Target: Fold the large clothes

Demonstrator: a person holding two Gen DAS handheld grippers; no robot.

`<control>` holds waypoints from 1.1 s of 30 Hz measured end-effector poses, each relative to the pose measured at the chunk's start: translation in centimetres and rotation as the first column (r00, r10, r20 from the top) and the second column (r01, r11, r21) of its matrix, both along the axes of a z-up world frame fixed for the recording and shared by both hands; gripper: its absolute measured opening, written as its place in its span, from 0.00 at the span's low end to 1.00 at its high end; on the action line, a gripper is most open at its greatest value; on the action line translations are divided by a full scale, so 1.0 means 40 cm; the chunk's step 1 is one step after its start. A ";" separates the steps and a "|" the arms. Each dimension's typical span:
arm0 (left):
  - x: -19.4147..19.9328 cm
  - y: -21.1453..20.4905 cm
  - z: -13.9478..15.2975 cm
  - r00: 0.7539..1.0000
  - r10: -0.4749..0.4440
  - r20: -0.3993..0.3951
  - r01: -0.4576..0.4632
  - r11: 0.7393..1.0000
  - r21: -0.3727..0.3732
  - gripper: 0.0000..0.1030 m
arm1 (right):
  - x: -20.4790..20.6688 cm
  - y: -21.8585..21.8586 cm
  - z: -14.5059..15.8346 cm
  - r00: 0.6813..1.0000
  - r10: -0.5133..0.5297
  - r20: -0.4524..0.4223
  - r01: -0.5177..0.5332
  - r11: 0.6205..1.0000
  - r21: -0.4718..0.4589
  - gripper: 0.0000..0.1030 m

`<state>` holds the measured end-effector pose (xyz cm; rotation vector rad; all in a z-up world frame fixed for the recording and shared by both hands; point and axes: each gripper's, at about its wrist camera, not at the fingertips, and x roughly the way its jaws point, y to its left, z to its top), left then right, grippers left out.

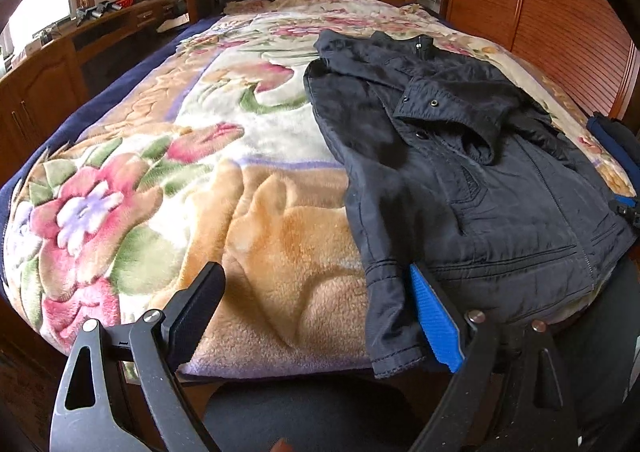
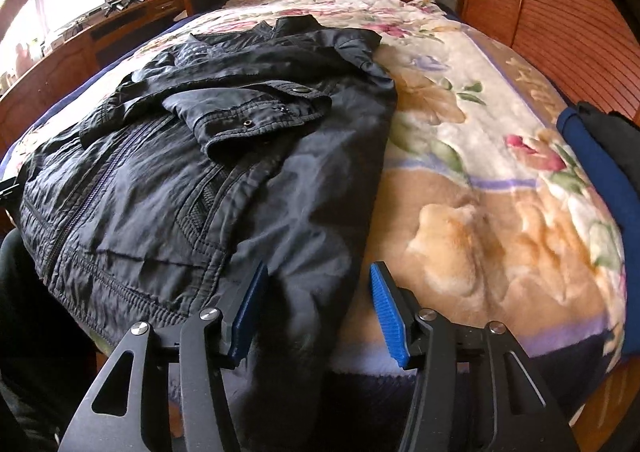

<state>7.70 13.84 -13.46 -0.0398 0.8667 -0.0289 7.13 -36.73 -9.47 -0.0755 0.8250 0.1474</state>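
Your spread right gripper [image 2: 318,312] straddles the dark navy quilted jacket's [image 2: 208,171] near hem, ungripped; your left gripper [image 1: 316,316], spread wide, sits beside its left edge.

A dark navy padded jacket [image 1: 460,155] lies front-up on the near part of the bed, collar towards the far headboard, one sleeve folded across its chest, the other draped down its side with the cuff over the near edge.
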 end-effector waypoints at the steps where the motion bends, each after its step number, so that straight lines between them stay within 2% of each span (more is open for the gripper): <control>1: -0.003 0.002 0.003 1.000 0.002 0.002 -0.002 1.000 -0.011 0.89 | -0.003 0.002 0.000 1.000 0.014 -0.007 -0.014 1.000 0.004 0.53; 4: -0.014 -0.003 0.011 1.000 -0.015 0.014 0.015 0.999 -0.028 0.84 | -0.010 0.006 0.000 1.000 0.026 -0.013 -0.026 1.000 0.010 0.53; 12: -0.042 -0.052 0.030 0.993 -0.108 0.040 0.110 0.993 -0.041 0.44 | -0.020 0.000 -0.004 0.999 0.034 -0.016 -0.034 0.999 0.034 0.53; 18: -0.033 -0.046 0.014 0.995 -0.098 0.033 0.100 0.993 -0.064 0.39 | -0.027 -0.003 -0.018 0.998 0.051 -0.031 -0.048 0.995 0.083 0.53; 19: -0.033 -0.047 0.014 0.994 -0.104 0.035 0.106 0.992 -0.071 0.36 | -0.028 -0.001 -0.019 0.998 0.051 -0.029 -0.048 0.995 0.084 0.53; 20: -0.033 -0.049 0.015 0.993 -0.114 0.035 0.117 0.990 -0.081 0.29 | -0.027 -0.001 -0.019 0.998 0.052 -0.029 -0.049 0.995 0.088 0.53; 22: -0.036 -0.056 0.023 0.992 -0.122 0.045 0.125 0.989 -0.079 0.21 | -0.026 0.003 -0.017 0.998 0.064 -0.027 -0.061 0.994 0.092 0.45; 24: -0.037 -0.059 0.040 0.990 -0.130 0.061 0.136 0.987 -0.089 0.11 | -0.030 0.012 -0.006 0.998 0.066 -0.009 -0.066 0.995 0.070 0.22; 27: -0.047 -0.068 0.090 0.982 -0.142 0.123 0.153 0.984 -0.089 0.08 | -0.044 0.015 0.030 0.996 0.079 0.040 -0.082 0.992 0.098 0.12; 33: -0.058 -0.106 0.209 0.955 -0.185 0.231 0.201 0.979 -0.045 0.07 | -0.075 0.012 0.120 0.983 0.082 0.165 -0.109 0.980 0.167 0.09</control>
